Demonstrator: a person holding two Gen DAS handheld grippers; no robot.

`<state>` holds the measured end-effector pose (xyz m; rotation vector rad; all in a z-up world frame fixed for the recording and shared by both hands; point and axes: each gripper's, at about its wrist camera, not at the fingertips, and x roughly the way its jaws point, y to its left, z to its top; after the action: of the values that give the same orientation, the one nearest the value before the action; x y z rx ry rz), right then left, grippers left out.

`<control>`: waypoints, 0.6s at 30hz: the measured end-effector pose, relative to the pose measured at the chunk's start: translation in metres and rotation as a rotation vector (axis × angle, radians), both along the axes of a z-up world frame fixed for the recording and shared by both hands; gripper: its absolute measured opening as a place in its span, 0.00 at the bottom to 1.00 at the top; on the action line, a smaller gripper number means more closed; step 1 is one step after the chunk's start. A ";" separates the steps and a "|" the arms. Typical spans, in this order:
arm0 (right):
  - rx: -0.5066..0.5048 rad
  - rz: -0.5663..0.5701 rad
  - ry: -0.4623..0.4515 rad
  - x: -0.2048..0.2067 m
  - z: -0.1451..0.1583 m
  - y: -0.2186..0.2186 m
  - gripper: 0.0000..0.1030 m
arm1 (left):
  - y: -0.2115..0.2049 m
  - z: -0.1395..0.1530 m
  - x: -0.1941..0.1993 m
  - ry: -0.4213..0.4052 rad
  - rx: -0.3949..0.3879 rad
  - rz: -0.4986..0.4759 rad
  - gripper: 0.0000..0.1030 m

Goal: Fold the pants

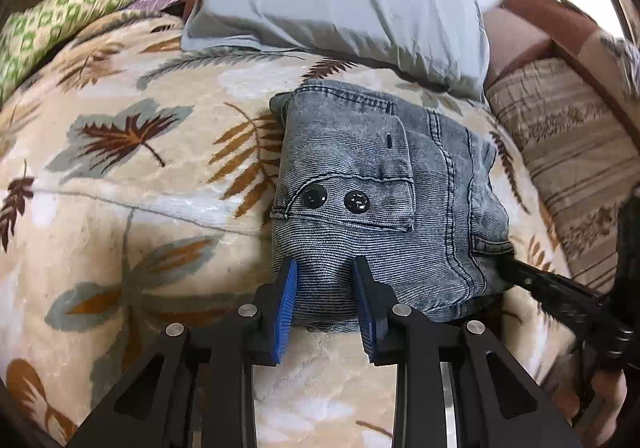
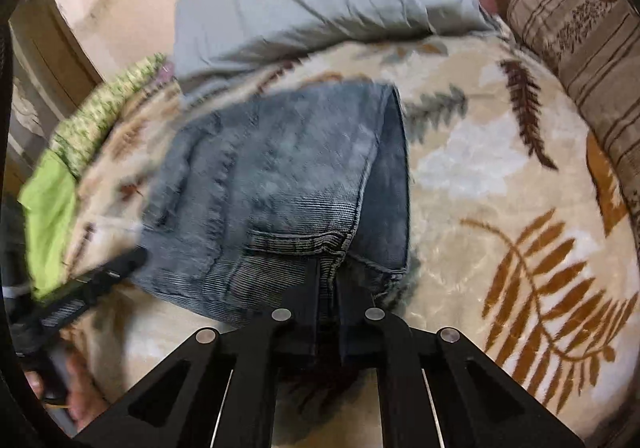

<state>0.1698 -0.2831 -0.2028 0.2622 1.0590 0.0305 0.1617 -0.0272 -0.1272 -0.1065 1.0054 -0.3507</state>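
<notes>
The folded pants [image 1: 380, 184] were clamped by the right gripper [image 2: 329, 280]; the left gripper's [image 1: 326, 280] fingers [image 1: 289, 288] were held apart at their near edge.

Soft, even daylight, shadows faint. The left view is sharp, blurring only near the cushion [image 1: 568, 152]; the right view is motion-smeared across the pants [image 2: 280, 176]. Fisheye bends both edges.
</notes>
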 end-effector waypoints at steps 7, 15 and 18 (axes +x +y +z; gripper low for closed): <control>-0.035 0.003 0.006 -0.001 0.000 0.005 0.05 | -0.003 0.001 -0.006 -0.008 0.010 0.001 0.32; 0.037 -0.013 -0.020 -0.010 0.008 -0.003 0.06 | 0.014 0.003 -0.008 0.019 -0.040 0.015 0.50; 0.016 -0.007 -0.021 -0.009 0.010 0.001 0.06 | 0.017 0.003 -0.010 0.014 -0.042 0.023 0.53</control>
<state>0.1603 -0.2825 -0.1928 0.2797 1.0377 0.0359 0.1517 -0.0100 -0.1239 -0.1584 1.0106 -0.3507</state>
